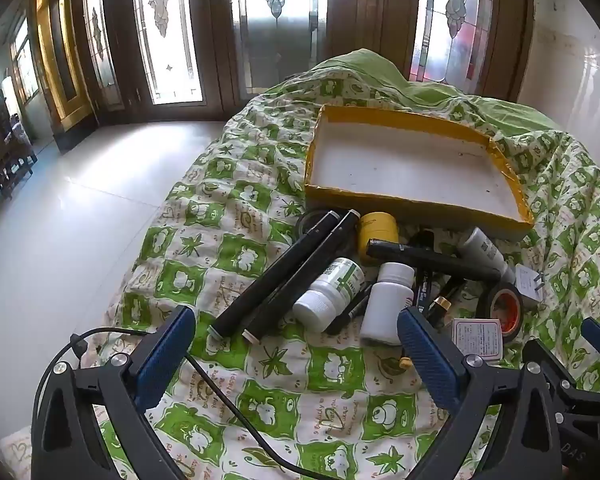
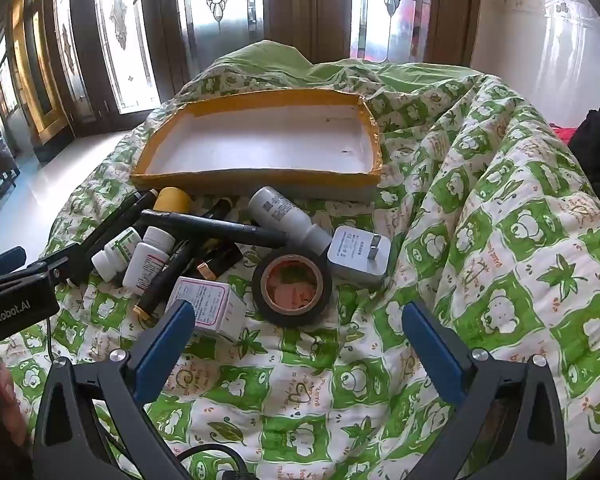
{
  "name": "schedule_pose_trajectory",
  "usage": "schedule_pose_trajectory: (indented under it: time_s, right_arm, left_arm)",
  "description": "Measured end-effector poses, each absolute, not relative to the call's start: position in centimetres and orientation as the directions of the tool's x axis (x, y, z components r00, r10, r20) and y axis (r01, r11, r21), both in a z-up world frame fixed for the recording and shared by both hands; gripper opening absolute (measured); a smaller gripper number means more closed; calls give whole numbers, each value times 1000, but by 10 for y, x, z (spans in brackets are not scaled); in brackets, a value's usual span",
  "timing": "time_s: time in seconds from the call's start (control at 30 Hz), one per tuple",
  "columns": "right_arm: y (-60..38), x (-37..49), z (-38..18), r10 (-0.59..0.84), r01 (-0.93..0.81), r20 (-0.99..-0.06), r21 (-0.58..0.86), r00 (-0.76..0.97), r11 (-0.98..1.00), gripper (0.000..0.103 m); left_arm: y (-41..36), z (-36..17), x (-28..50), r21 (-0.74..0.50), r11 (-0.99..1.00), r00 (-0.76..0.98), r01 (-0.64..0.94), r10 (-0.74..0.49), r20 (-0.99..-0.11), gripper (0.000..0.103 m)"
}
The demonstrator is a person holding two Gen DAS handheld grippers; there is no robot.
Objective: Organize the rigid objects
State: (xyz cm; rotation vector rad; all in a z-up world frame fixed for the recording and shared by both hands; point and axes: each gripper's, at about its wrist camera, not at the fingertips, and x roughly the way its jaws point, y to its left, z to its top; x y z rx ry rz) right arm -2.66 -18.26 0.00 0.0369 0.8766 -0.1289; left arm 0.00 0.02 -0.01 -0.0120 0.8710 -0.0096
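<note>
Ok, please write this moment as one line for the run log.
stage: before first pick | left gripper: open, empty | right gripper: open, empty | yellow tray: empty | items: piled on quilt

Both wrist cameras look forward and steeply down, close over a green-and-white patterned quilt [image 1: 260, 216]. The left view sits left of the right one. Both share the shallow yellow-edged cardboard tray [image 2: 256, 178] and clutter before it.
</note>
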Motion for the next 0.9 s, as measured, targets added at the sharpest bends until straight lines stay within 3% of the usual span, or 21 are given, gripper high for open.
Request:
schedule_pose_trajectory:
  time_s: [0.6, 0.9]
  right_arm:
    - [-182, -27, 1, -92, 127, -767, -14, 635, 992, 103]
    - [-181, -29, 3, -96, 124, -759, -20, 644, 992, 103]
  left_arm:
    - [-7, -7, 6, -9, 999, 610, 45, -34, -792, 102]
    - [-10, -11, 2, 39, 999, 607, 28, 14, -795, 102]
